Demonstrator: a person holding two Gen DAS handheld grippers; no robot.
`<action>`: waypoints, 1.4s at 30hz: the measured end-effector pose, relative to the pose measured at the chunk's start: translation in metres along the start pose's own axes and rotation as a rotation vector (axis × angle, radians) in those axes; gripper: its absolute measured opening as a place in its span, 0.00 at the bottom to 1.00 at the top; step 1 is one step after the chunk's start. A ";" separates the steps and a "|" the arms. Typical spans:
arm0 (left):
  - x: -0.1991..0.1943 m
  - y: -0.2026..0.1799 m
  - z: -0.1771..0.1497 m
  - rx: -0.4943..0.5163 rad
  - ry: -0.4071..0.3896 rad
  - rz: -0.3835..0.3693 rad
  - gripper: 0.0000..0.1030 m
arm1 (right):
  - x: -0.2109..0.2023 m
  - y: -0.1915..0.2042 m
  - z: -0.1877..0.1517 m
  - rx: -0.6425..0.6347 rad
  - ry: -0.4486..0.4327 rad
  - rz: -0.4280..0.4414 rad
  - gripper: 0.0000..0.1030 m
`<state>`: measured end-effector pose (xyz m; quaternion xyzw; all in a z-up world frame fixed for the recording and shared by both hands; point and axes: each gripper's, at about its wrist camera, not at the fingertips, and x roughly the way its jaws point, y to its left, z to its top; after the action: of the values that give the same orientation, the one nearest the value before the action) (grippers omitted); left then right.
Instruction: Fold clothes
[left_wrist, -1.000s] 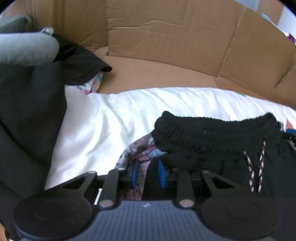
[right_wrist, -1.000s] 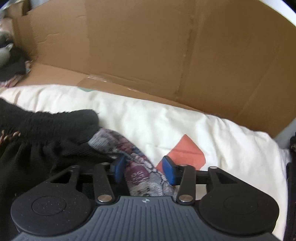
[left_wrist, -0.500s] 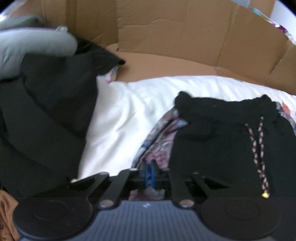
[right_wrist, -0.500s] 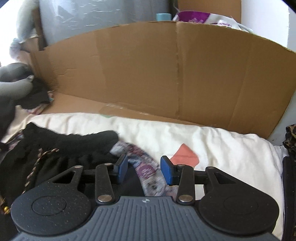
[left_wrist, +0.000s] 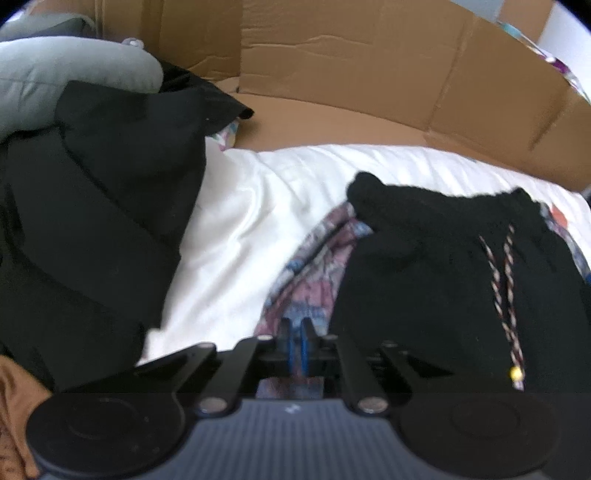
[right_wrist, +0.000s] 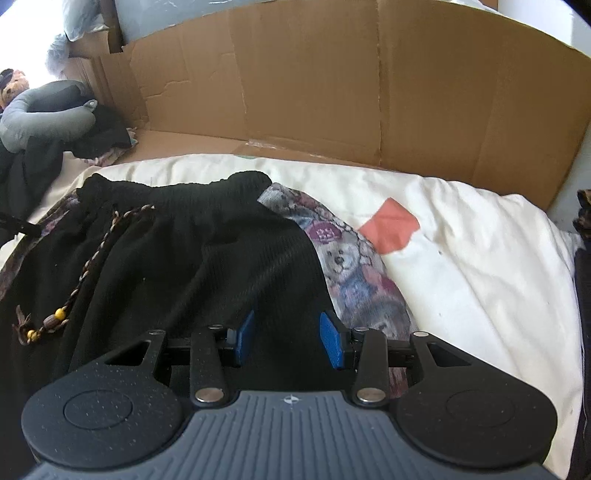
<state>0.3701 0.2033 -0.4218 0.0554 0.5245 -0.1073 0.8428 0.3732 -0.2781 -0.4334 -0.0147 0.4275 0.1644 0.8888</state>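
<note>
Black knit shorts w/ gathered elastic waistband are lying flat on the bed, waistband facing the far cardboard side. Braided drawstring w/ beads at the end is trailing down the front. Teddy-bear print fabric is sitting under the shorts, sticking out on both sides, incl. the left-view edge.
</note>
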 end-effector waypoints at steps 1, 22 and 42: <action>-0.005 0.000 -0.004 0.003 -0.001 -0.005 0.07 | -0.004 0.000 0.000 -0.001 -0.005 0.000 0.45; -0.174 -0.005 -0.029 -0.113 0.005 0.099 0.67 | -0.107 0.001 0.043 0.032 0.037 0.086 0.47; -0.368 -0.031 -0.079 -0.194 -0.011 0.143 0.73 | -0.282 0.039 0.100 -0.012 0.096 0.141 0.64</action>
<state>0.1371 0.2344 -0.1265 0.0104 0.5223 0.0038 0.8527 0.2733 -0.3033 -0.1503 0.0023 0.4684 0.2284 0.8535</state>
